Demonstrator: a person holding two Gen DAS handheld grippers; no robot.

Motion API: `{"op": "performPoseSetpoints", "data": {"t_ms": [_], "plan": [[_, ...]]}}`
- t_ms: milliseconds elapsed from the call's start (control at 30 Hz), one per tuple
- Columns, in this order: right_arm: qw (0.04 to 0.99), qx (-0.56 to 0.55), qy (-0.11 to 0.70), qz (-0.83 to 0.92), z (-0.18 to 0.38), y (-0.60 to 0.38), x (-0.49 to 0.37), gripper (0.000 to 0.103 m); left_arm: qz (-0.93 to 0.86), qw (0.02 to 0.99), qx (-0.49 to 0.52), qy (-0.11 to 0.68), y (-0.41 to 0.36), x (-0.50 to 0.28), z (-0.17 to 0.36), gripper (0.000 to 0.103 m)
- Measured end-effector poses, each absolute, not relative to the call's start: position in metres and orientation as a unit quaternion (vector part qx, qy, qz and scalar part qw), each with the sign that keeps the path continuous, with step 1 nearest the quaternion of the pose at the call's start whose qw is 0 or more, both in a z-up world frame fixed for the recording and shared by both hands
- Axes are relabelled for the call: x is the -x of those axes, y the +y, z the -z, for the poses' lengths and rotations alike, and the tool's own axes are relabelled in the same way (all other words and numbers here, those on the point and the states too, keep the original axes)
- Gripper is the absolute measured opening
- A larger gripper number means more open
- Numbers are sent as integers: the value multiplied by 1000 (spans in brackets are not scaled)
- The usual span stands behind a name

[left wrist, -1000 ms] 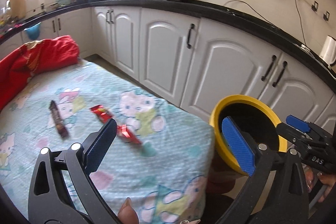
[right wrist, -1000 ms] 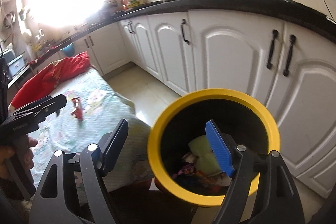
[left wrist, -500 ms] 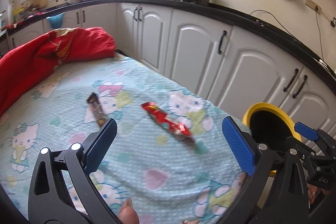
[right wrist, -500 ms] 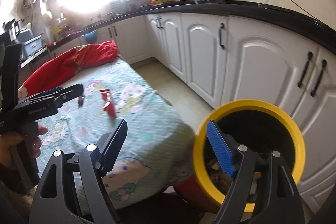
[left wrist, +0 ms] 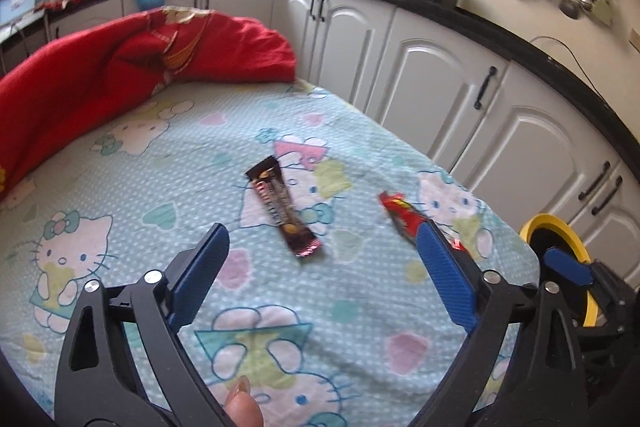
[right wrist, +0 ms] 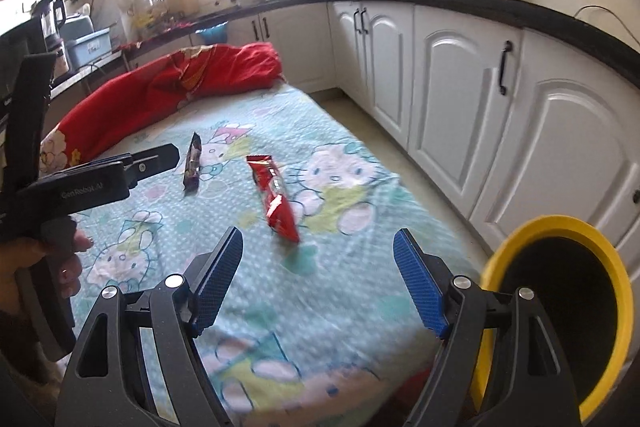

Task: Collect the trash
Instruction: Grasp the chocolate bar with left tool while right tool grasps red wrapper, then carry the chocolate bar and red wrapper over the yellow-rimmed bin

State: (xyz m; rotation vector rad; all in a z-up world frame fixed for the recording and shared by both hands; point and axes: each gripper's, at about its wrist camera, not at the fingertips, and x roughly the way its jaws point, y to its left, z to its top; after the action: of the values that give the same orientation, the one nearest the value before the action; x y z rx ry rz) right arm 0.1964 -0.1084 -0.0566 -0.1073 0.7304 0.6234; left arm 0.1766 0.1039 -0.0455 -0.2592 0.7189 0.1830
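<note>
While your left gripper [left wrist: 320, 275] and right gripper [right wrist: 318, 277] gape empty, left just narrowing, a dark brown wrapper [left wrist: 283, 206] and crinkled red wrapper [right wrist: 273, 199] lie flat mid-bed [left wrist: 132, 187].

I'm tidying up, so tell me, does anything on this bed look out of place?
Yes. Two snack wrappers lie loose on the cartoon-cat bedsheet: a long dark brown wrapper near the middle and a shiny red wrapper nearer the yellow-rimmed bin. Neither is in the bin.
</note>
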Motion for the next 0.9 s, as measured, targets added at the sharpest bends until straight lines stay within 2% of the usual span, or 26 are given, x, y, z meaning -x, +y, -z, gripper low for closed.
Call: {"op": "performPoseSetpoints", "data": {"t_ms": [67, 267, 400, 467, 600, 767, 900], "plan": [[881, 61, 357, -304, 62, -94, -205, 75, -89, 919, 142, 357, 113, -181, 50, 80], [870, 86, 374, -310, 75, -65, -226, 63, -89, 905, 184, 374, 134, -195, 62, 70], [860, 85, 392, -315, 84, -55, -237, 42, -92, 897, 199, 384, 139, -208, 70, 63], [855, 81, 399, -321, 87, -52, -238, 19, -94, 895, 203, 386, 141, -213, 73, 60], [850, 84, 397, -335, 91, -54, -227, 16, -95, 890, 205, 395, 140, -221, 80, 44], [846, 73, 399, -345, 92, -66, -212, 14, -97, 891, 192, 401, 134, -220, 86, 18], [845, 67, 399, -349, 91, -78, -199, 13, -87, 892, 187, 403, 129, -214, 88, 14]]}}
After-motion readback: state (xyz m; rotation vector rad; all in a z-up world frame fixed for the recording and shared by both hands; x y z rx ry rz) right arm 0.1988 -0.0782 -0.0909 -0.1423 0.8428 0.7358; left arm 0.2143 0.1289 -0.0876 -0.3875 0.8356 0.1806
